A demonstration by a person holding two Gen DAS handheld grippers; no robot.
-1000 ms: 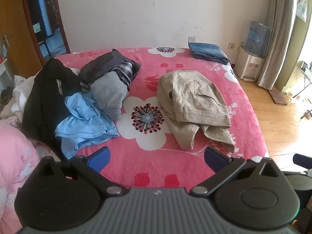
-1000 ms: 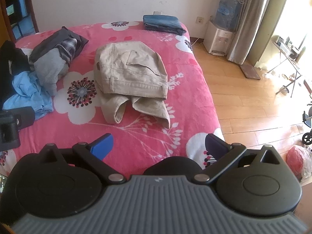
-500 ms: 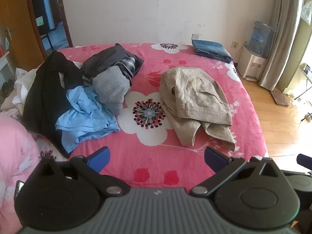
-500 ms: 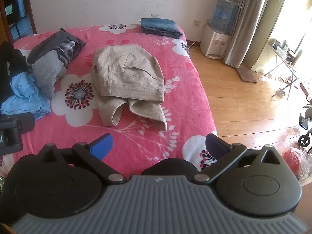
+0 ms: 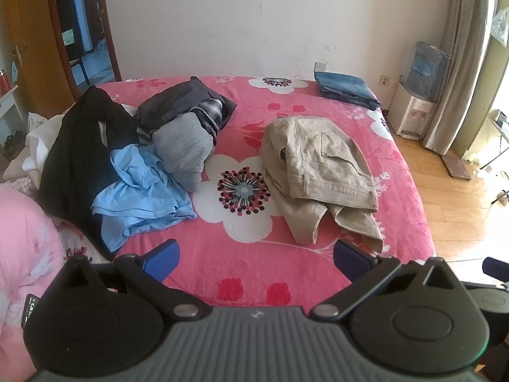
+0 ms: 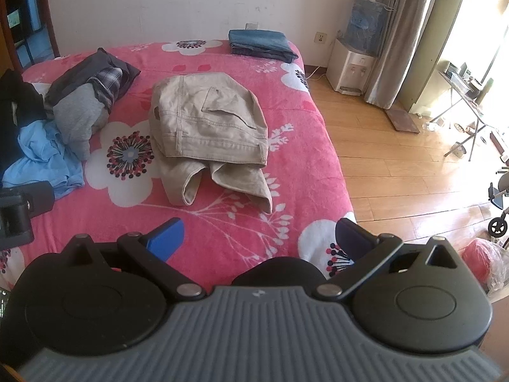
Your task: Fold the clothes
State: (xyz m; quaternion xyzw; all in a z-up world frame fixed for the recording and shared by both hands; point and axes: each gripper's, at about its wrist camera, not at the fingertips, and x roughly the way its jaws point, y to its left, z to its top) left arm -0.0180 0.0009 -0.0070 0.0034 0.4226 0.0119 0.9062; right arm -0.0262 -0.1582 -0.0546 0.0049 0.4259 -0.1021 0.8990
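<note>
Here, both the left tongs [image 5: 256, 256] and the right tongs [image 6: 259, 235] are spread wide and hold nothing. The tan pants [image 5: 318, 172] lie bunched up in the middle of the pink bed [image 5: 241, 258], and folded jeans [image 5: 345, 89] sit at its far corner.

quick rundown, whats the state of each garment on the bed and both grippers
khaki trousers: roughly folded, legs sticking out, lying mid-bed
blue jeans: neatly folded, far corner
light blue shirt: crumpled, unfolded
grey garment: bunched up in the pile
black garment: heaped, unfolded
left gripper: open, empty
right gripper: open, empty
</note>
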